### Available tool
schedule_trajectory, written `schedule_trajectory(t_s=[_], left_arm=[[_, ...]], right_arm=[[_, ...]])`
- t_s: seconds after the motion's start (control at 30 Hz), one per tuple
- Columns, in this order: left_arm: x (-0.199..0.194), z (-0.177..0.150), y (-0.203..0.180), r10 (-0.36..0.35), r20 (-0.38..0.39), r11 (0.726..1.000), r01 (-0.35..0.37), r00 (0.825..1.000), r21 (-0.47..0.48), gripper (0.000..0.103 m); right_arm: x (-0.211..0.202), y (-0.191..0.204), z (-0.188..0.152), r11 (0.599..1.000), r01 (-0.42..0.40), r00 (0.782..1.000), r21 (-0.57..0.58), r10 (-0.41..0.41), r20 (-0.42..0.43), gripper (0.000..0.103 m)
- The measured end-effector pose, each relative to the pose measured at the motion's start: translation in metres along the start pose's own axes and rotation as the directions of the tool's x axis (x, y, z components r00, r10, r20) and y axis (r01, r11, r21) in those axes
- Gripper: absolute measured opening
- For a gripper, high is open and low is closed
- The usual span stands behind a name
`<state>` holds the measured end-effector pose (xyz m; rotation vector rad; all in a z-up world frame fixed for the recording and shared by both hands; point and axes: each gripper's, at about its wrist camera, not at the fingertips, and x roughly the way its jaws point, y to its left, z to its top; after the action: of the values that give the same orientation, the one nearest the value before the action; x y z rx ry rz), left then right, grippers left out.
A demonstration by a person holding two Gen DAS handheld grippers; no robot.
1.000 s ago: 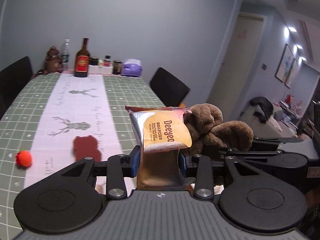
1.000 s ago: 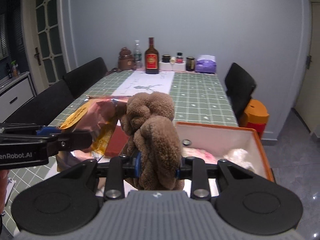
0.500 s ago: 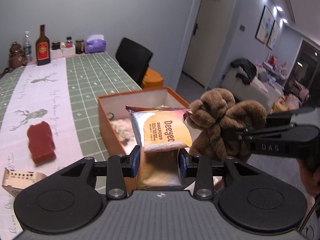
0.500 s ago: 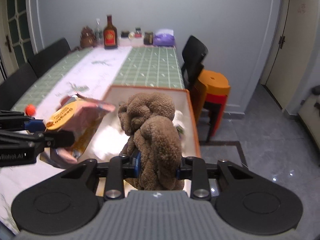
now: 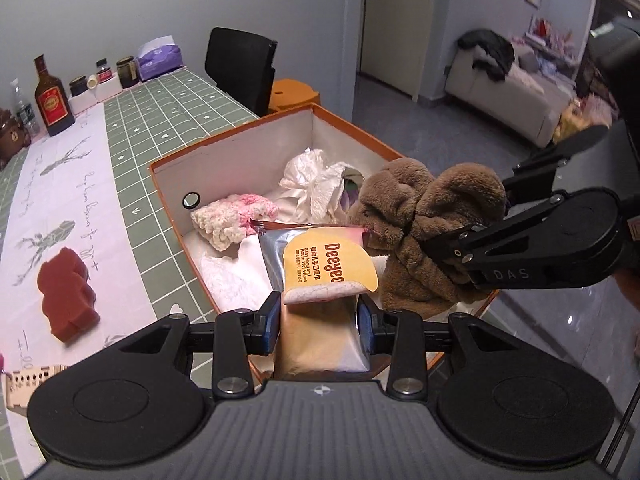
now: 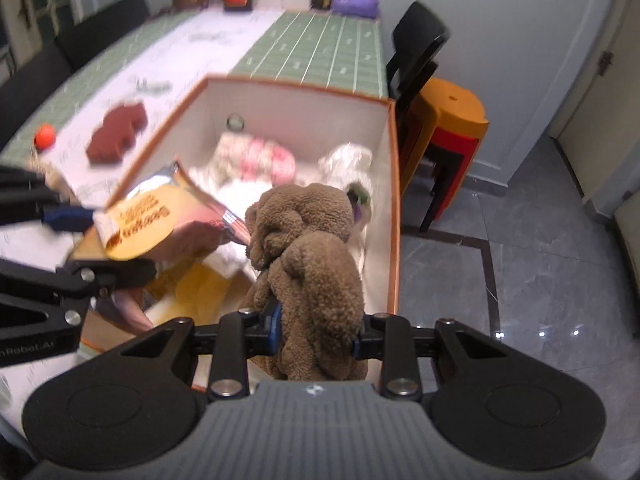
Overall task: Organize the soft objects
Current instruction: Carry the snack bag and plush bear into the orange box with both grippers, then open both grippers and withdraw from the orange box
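My left gripper (image 5: 319,322) is shut on a silver and yellow pack of wet wipes (image 5: 320,264), held over the near end of the orange box (image 5: 224,140). My right gripper (image 6: 316,332) is shut on a brown fluffy towel (image 6: 312,256), held over the same box (image 6: 394,200) beside the pack (image 6: 148,220). The towel also shows in the left wrist view (image 5: 424,232), touching the pack's corner. Inside the box lie a pink and white knitted piece (image 5: 236,216) and a crumpled white cloth (image 5: 312,184).
A dark red sponge (image 5: 66,304) and a small wooden house (image 5: 28,380) lie on the green checked tablecloth (image 5: 168,100) left of the box. Bottles and jars (image 5: 50,98) stand at the far end. A black chair (image 6: 416,52) and orange stools (image 6: 448,136) stand right of the table.
Both grippers have swung right and tilted down from over the table to over the open box, each still holding its object. The box's inside has come into view.
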<state>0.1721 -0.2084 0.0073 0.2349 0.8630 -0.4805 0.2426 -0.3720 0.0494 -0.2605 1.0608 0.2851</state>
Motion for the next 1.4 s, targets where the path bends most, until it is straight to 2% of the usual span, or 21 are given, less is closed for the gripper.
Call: schedule_trajectory(t_s=[0.2,0.4,0.5,0.73,0.9,1.1,1.27,1.33,1.4], left_arm=[[0.015,0.003,-0.009,0.012,-0.069,0.997,-0.006,0.998,0.083,0.043],[0.034,0.004,-0.016,0.033,-0.134,0.988,-0.012,0.990,0.156,0.043],[0.044,0.001,-0.016,0.036,-0.166,0.985,-0.008,0.985,0.170,0.043],[0.050,0.002,-0.008,0.013,-0.192,0.991,0.013,0.981,0.133,0.046],[0.045,0.003,-0.005,-0.027,-0.186,0.994,0.046,0.982,0.100,0.056],[0.026,0.006,0.001,-0.038,-0.130,0.996,0.048,0.991,0.080,0.058],[0.002,0.006,0.007,-0.042,-0.069,0.997,0.046,0.997,0.063,0.058],[-0.010,0.005,0.010,-0.037,-0.035,0.997,0.039,0.999,0.061,0.058],[-0.022,0.003,0.014,-0.028,-0.001,0.998,0.028,1.000,0.054,0.058]], right_arm=[[0.020,-0.003,0.002,1.000,-0.012,0.995,-0.026,0.009,-0.095,0.030],[0.035,0.008,0.000,0.994,0.010,0.989,-0.105,-0.025,-0.144,0.031],[0.041,0.010,0.001,0.992,0.009,0.986,-0.123,-0.029,-0.165,0.031],[0.053,0.019,0.002,0.984,0.030,0.979,-0.174,-0.064,-0.193,0.035],[0.046,0.019,0.004,0.985,0.036,0.980,-0.166,-0.068,-0.187,0.042],[0.028,0.022,0.008,0.986,0.055,0.986,-0.160,-0.079,-0.148,0.055],[0.007,0.032,0.013,0.979,0.102,0.988,-0.179,-0.121,-0.096,0.058],[-0.003,0.036,0.015,0.978,0.115,0.990,-0.176,-0.128,-0.064,0.067],[-0.015,0.042,0.015,0.976,0.129,0.990,-0.174,-0.135,-0.026,0.069]])
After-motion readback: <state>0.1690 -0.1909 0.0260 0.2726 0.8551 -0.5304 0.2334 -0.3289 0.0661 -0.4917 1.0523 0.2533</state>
